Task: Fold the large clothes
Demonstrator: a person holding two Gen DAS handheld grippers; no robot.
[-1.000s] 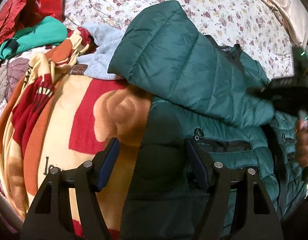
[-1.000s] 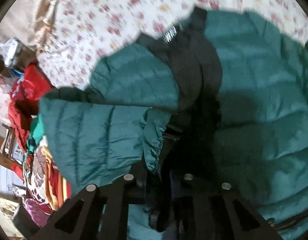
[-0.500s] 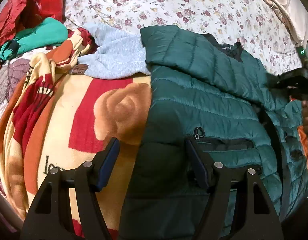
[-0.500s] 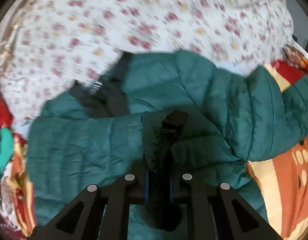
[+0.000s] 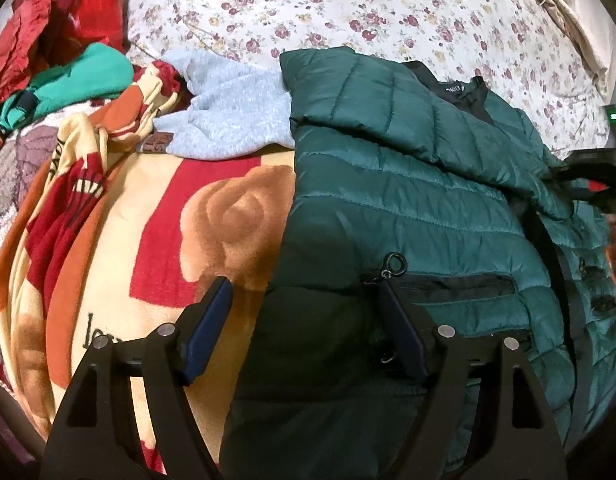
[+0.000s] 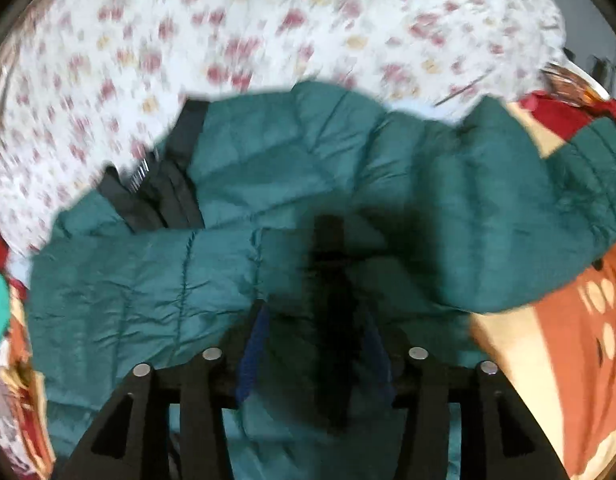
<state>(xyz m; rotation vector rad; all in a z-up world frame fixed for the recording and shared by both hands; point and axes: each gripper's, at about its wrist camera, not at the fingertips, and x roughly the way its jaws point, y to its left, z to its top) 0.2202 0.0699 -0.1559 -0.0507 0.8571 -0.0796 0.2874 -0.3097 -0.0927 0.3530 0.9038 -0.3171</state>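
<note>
On the bed, nearest the onlooker, the left gripper (image 5: 304, 320) stands with its jaws wide apart, straddling the side edge of the green puffer jacket (image 5: 419, 216) without pressing it; the blue pads (image 5: 210, 326) are clear of the cloth on one side and only beside the zip pocket (image 5: 451, 282) on the other. The right gripper (image 6: 313, 344) has just been opening its jaws; the dark cuff strip (image 6: 327, 304) lies between them, no longer pinched as far as the blurred right wrist view allows. The jacket lies flat on the patterned fleece blanket (image 5: 156, 264), front upward, with one sleeve (image 6: 148, 280) drawn across the chest. In my judgement the first sleeve fold is laid down; the other sleeve (image 6: 547, 216) is sprawled outward over the blanket, and the body is not yet folded, so the greater part of the work is left. The jacket is a quilted, slippery shell in horizontal padded channels, springy and liable to slide open. Its collar lining (image 5: 459, 92) is black and carries a label. Beyond it lie a grey knit garment (image 5: 228, 120), soft and nubbly, a bright green garment (image 5: 84, 76) and red shiny fabric (image 5: 68, 16). Farthest off is the floral bedsheet (image 5: 347, 12), thin and smooth.
</note>
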